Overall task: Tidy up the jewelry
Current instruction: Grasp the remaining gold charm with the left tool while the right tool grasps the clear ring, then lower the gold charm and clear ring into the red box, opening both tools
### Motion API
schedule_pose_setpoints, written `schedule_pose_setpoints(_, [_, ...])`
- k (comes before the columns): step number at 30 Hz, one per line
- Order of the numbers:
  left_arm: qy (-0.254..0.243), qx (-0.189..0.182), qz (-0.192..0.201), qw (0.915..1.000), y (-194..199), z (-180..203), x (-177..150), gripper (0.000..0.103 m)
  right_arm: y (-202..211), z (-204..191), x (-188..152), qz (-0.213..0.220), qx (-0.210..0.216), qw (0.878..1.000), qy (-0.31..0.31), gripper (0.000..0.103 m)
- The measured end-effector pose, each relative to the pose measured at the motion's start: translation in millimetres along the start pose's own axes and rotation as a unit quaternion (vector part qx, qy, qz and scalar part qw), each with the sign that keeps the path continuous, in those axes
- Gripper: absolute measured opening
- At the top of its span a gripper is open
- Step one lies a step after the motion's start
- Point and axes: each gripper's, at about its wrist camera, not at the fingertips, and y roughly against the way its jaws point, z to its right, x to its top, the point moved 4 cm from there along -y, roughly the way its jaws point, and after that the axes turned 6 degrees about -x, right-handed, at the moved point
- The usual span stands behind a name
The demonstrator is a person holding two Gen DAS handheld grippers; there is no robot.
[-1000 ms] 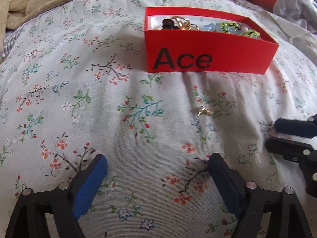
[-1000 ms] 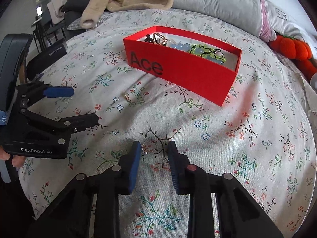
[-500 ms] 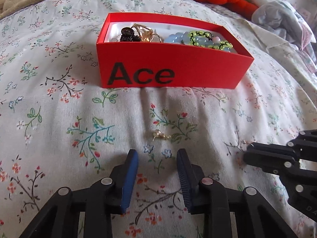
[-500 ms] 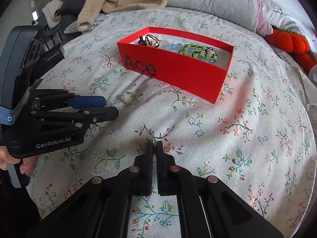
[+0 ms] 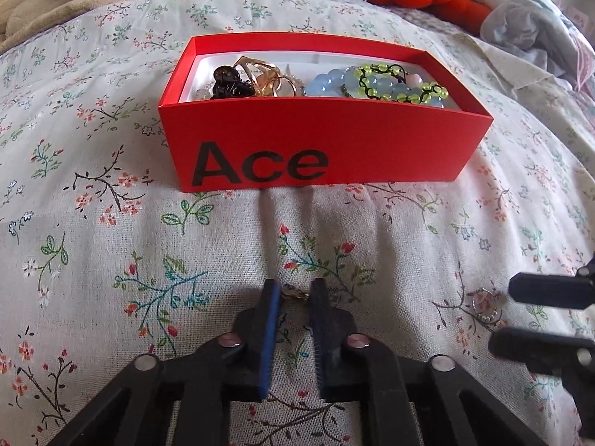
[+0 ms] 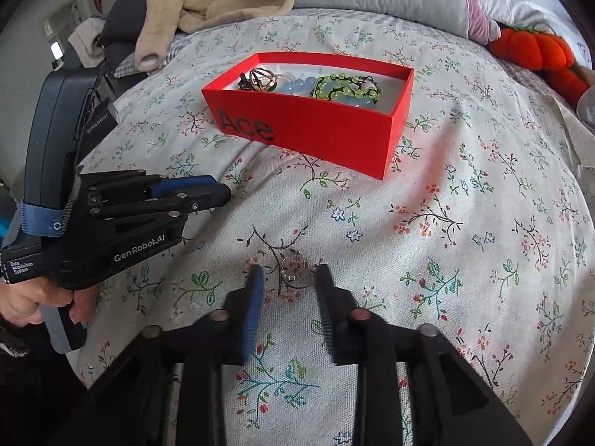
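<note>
Red box (image 5: 323,148) — beaded bracelets (image 5: 386,83) inside.

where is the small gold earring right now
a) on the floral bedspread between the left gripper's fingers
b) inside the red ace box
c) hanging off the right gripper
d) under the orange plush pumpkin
a: the small gold earring lies on the floral bedspread between the closing fingers of the left gripper, in front of the red cardboard box, not inside it.
</note>
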Motion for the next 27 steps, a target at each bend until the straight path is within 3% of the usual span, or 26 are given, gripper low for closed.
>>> schedule_pose_setpoints(8, [0.005, -0.008, -0.001, 1.0000, 6.0, -2.0, -2.4, 0.009, -5.8, -11.5, -3.7, -0.013, -0.006, 1.000, 0.016, 0.049])
schedule_pose_setpoints(17, [0.015, -0.005, -0.005, 0.9999, 16.9, -9.8, -8.1, 0.009, -19.1, -19.6, 2.4, -0.011, -0.054, 0.998, 0.041, 0.048])
schedule_pose_setpoints(19, [0.022, -0.006, -0.007, 0.9997, 18.5, -12.9, -8.8, 0.009, -22.2, -20.2, 4.0, -0.014, -0.062, 0.997, 0.040, 0.044])
schedule_pose_setpoints(23, [0.036, -0.008, -0.011, 0.9993, 21.1, -16.8, -9.5, 0.009, -22.9, -23.9, 4.1, -0.017, -0.066, 0.997, 0.039, 0.023])
schedule_pose_setpoints(27, [0.040, -0.006, -0.013, 0.9991, 24.1, -16.9, -10.0, 0.009, -23.4, -26.0, 4.7, -0.019, -0.070, 0.997, 0.042, 0.016])
